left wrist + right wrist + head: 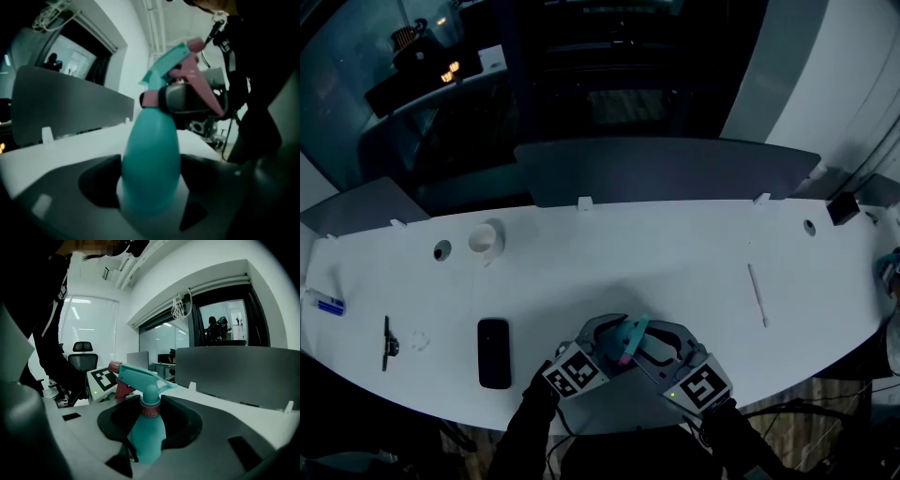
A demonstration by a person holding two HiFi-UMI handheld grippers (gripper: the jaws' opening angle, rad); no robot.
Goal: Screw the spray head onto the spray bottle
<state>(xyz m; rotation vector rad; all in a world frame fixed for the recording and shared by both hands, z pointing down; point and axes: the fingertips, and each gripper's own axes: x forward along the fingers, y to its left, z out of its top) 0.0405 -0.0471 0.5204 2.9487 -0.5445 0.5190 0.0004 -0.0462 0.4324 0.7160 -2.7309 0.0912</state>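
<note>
Spray bottle point(634, 330) clamped by both grippers near the front edge

Head view. Takes in the whole white table point(675, 253), as neither gripper view does. Places the left gripper point(611, 342) and right gripper point(656, 345) tip to tip close to the near edge, teal bottle between them. Leaves both grips too small and dark to read. Shows a black phone point(494, 352) near the left gripper's outer side, a small dark tool point(387, 342) farther left, a white container point(486, 239) and a round hole point(442, 250) toward the back, and a thin stick point(757, 293) well to the right. Leaves bare tabletop ahead of both grippers, up to the grey partition point(666, 169) along the far edge.

Left gripper view. Finds the jaws set wide, dark pads point(101, 180) against either flank of the bottle's broad teal body: a firm clasp on the bottle. Alone gives the other grip from the side: dark fingers of the right gripper wrapped round the neck, touching the pink collar point(150, 98), below the teal spray head point(171, 61) and its pink trigger point(204, 91). Shows open table to the left, partition behind.

Right gripper view. Sees the bottle upright, spray head seated on its neck, collar level with the jaws. Has the jaws drawn narrow, closed on the spray head at that collar. Cannot tell how far the thread is turned home. Catches the left gripper's marker cube point(104, 379) just behind the nozzle, and open tabletop on the right running to the partition.
</note>
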